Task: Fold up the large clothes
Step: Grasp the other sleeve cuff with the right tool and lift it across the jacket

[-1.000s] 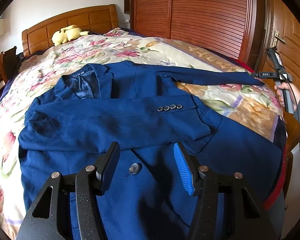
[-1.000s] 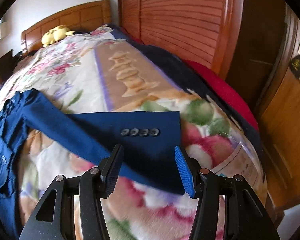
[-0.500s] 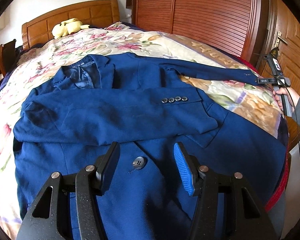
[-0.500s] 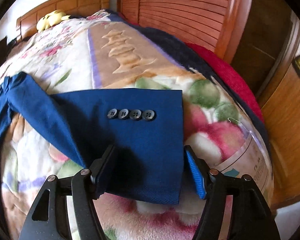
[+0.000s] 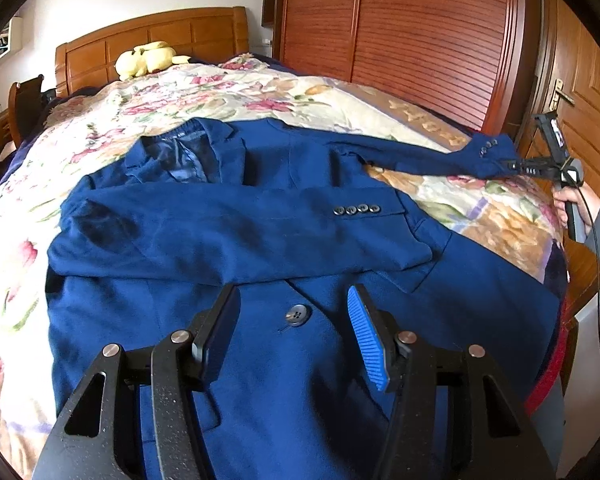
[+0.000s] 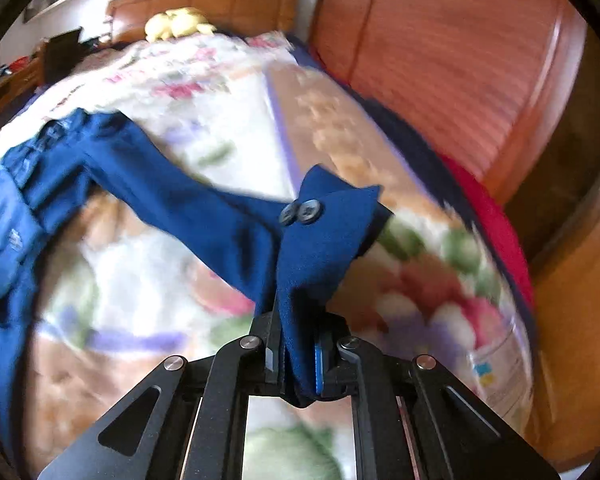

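The right tool [image 6: 296,364] is seen low in the centre of the right wrist view, angled downward over the bed [image 6: 204,92], its jaws having just been closing and now clenched on the cuff of the jacket's outstretched sleeve [image 6: 320,240], which is bunched between the pads with two buttons showing above them. In the left wrist view the same tool appears at the right edge, held by a hand [image 5: 572,200] in a grey sleeve, with the cuff lifted off the floral blanket [image 5: 228,92]. The left tool [image 5: 296,332] is held at the bottom centre of its frame, pointed down at the blue jacket [image 5: 260,240]; its jaws are released, with nothing gripped, above the front button. The jacket is spread face up across the bed, one sleeve folded over the chest. A yellow plush toy [image 5: 148,58] is seen by the headboard at upper left.
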